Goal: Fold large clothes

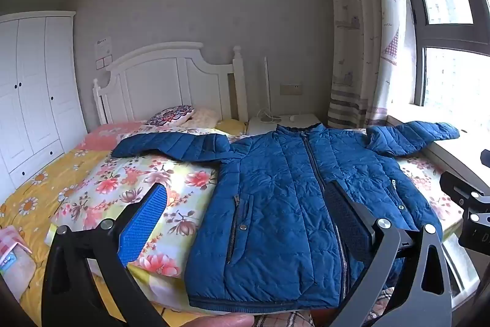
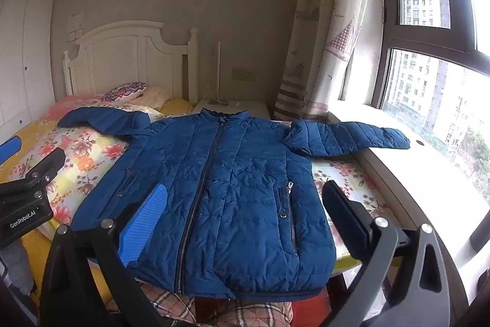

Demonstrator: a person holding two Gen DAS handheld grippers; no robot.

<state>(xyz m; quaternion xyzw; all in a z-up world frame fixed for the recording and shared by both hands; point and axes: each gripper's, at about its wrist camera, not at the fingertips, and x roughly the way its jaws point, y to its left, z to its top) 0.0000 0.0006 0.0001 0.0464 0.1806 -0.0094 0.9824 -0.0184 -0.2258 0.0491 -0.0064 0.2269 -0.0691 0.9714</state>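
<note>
The blue quilted puffer jacket (image 2: 220, 192) lies face up and zipped on the floral quilt (image 2: 82, 155) of the bed (image 1: 46, 183), collar toward the white headboard (image 1: 171, 81), hem at the near edge. Both sleeves are spread wide — the left sleeve (image 1: 171, 144) runs out over the quilt, the right sleeve (image 2: 349, 137) reaches onto the windowsill (image 2: 428, 173) by the window.

Nothing looks folded yet, so by my judgement this is the very start: the garment is laid out flat and the first fold is not yet made. The left gripper (image 1: 248, 216) hovers above the jacket's near left half with its jaws spread wide and nothing between them; the right gripper (image 2: 245, 216) hangs likewise over the near right half, parted and empty. Neither touches the fabric as far as the views show.

The next move probably calls for each gripper to travel out to a sleeve, pinch it near the cuff or shoulder, and carry it across the chest. The puffy filling will likely spring back — a firm pinch through both layers seems wise, and the right sleeve must be lifted off the sill rather than dragged.

Readable writing: "GenRobot.AI" in white on the black body of the left gripper as seen from the right wrist view. A paper notice (image 1: 103, 46) is stuck to the wall beside the headboard; its text is too small to read.
</note>
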